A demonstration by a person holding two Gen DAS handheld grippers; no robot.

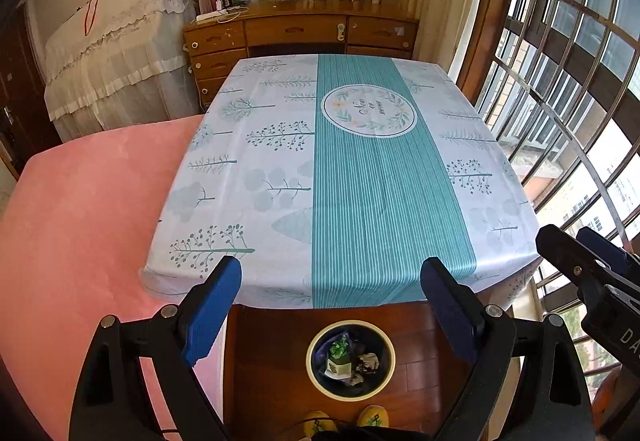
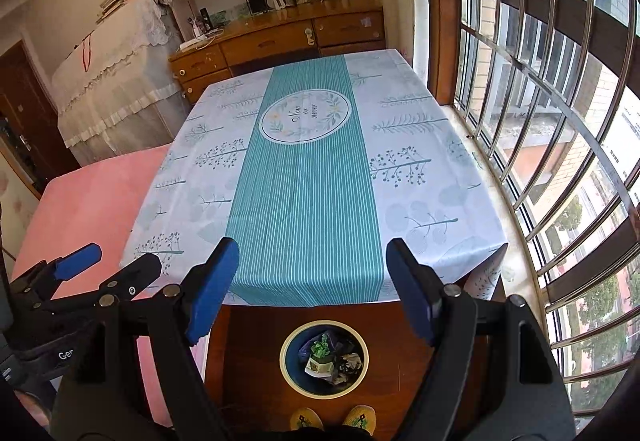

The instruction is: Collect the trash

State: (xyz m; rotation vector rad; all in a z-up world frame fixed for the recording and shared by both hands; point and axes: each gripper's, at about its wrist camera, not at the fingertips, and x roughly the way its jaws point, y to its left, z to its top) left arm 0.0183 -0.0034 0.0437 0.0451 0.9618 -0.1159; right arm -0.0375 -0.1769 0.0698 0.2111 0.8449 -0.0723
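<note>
Pink bed cover (image 1: 88, 209) lies on the left, next to the surface with its teal striped tablecloth (image 1: 360, 177). Both grippers hang side by side over the near edge of that surface. The left gripper (image 1: 331, 315) has its blue fingers (image 1: 212, 311) wide apart and holds nothing. The right gripper (image 2: 311, 289) has its fingers (image 2: 410, 291) wide apart too, and they are empty. Down on the wood floor (image 2: 248, 353), between the fingers, sits a round trash bin (image 2: 324, 357). Crumpled trash (image 2: 332, 361) lies inside it. Two yellow slippers (image 2: 333, 418) show just below the bin.
</note>
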